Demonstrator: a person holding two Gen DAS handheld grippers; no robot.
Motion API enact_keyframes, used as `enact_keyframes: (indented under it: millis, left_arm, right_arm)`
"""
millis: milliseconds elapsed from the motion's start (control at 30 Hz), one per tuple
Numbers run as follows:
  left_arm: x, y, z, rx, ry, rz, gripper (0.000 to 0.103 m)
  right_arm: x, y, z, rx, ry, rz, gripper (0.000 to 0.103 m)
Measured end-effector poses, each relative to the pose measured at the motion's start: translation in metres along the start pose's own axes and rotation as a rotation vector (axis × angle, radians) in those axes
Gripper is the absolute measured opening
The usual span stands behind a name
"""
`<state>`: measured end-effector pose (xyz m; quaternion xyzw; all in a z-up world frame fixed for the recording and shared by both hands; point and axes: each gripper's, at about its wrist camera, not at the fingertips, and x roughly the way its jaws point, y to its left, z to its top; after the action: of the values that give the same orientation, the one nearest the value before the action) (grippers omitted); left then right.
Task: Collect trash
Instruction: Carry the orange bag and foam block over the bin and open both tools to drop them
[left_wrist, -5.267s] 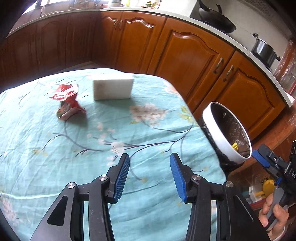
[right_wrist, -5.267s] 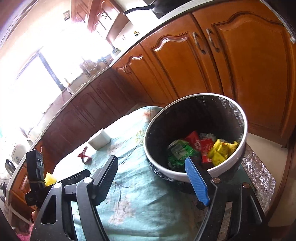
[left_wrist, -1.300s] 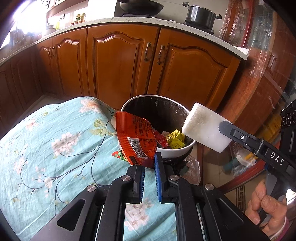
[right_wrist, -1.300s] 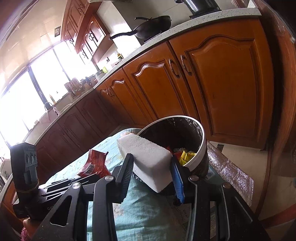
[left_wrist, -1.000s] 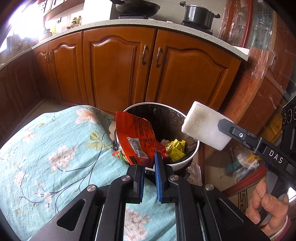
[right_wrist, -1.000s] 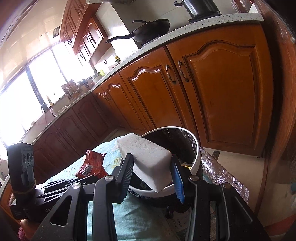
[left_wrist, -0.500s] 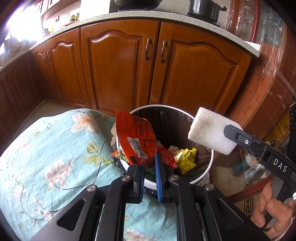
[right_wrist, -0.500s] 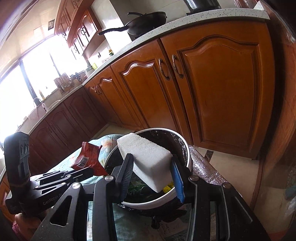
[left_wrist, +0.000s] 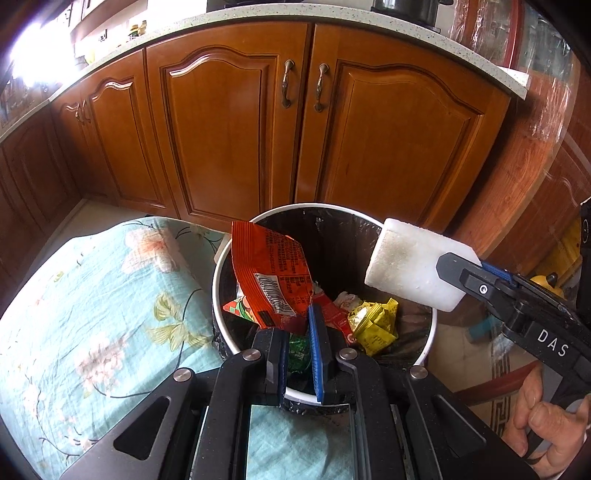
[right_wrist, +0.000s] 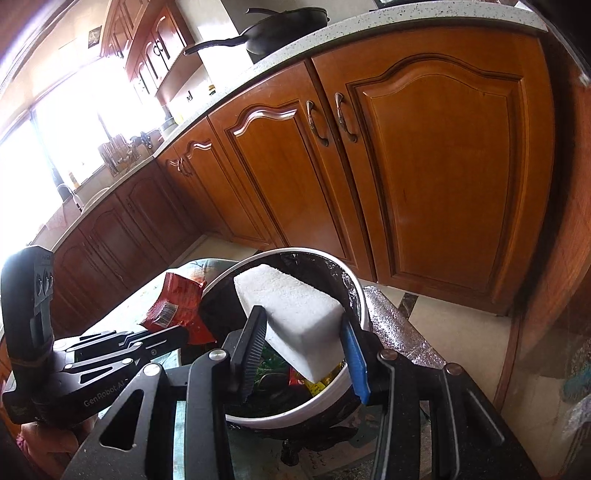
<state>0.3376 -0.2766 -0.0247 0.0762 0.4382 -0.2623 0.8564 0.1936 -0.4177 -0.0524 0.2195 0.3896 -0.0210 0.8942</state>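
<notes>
A round white trash bin with a black liner stands beside the table and holds yellow, green and red wrappers. My left gripper is shut on a crumpled red snack wrapper, which hangs over the bin's left rim. My right gripper is shut on a white foam block, held above the bin's right side. A hand grips the right tool's handle.
A table with a teal floral cloth lies left of the bin. Brown wooden cabinets run behind, with a wok on the counter. Foil-like sheeting covers the floor by the bin.
Both grippers have moved forward and lower over the bin, so the bin now sits directly under the wrapper and the foam block. Both grips are unchanged.
</notes>
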Motion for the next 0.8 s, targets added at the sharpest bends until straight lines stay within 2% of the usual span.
enact_keyframes:
  millis: [267,800]
  left_arm:
    - [0.015,-0.002,0.004,0.011,0.024,0.014,0.009]
    - [0.028,-0.007,0.007,0.025,0.057,0.030,0.010]
  right_arm:
    - [0.013,-0.001,0.001,-0.014,0.042,-0.007,0.044]
    - [0.023,-0.004,0.006,-0.024,0.070,-0.010,0.044]
